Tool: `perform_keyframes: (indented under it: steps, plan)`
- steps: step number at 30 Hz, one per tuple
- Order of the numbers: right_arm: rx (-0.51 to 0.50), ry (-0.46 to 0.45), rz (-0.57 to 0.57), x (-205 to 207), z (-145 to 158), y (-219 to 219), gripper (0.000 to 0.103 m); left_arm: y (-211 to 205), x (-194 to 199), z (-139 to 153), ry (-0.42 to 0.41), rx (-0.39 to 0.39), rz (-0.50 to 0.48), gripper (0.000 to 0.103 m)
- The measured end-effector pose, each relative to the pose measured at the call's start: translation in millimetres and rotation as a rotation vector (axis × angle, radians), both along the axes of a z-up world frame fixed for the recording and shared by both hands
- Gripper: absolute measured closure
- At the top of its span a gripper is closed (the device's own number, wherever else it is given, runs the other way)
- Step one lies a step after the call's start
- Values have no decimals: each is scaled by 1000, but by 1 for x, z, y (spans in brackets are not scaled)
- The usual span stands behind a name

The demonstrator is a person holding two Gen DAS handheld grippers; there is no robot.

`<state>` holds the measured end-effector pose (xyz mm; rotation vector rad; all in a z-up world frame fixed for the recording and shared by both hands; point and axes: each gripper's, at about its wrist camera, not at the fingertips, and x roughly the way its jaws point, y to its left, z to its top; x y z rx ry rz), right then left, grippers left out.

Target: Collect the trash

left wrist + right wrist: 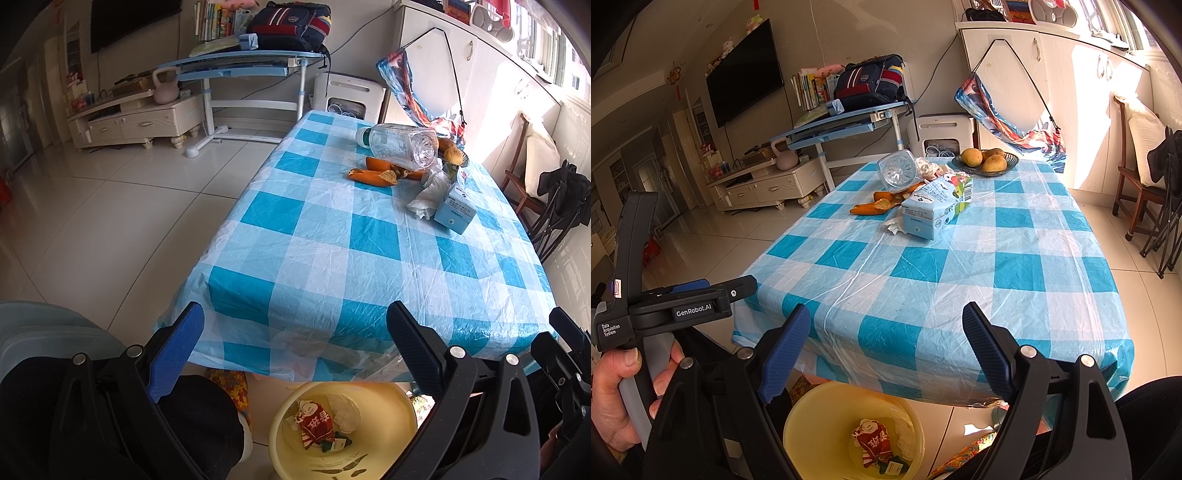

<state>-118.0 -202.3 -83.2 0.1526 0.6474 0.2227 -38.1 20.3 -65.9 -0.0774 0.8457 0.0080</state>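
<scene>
Over on the far half of the checked table [960,266] the trash sits bunched together: a clear plastic bottle [400,144] on its side, orange peel [373,174] curled beside it, crumpled tissue [430,194] and a pale blue carton [934,206] lying flat. Both the left gripper [295,347] and right gripper [886,350] hang with fingers wide apart, empty, above the yellow bin [812,424] holding a red wrapper [873,439].

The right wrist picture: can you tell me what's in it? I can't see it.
An open black two-finger gripper with blue pads hangs above a yellow plastic bin holding a red wrapper. Beyond, a blue-and-white checked table carries a clear plastic bottle, orange peels, a blue carton and crumpled tissue.
</scene>
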Motion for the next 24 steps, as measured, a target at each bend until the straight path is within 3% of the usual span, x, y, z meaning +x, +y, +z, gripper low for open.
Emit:
perform_keyframes:
  steps: [5, 9, 16, 24]
  plan:
    - [41, 9, -15, 7, 2, -5, 22, 13, 2, 2, 9, -76, 27, 7]
    - [79, 10, -39, 11, 5, -12, 22, 19, 1, 5, 0, -94, 47, 7]
    - [77, 17, -48, 34, 14, -17, 20, 14, 10, 23, -20, -81, 12, 7]
    - [130, 82, -61, 95, 8, -22, 20, -6, 59, 37, -2, 19, -126, 7]
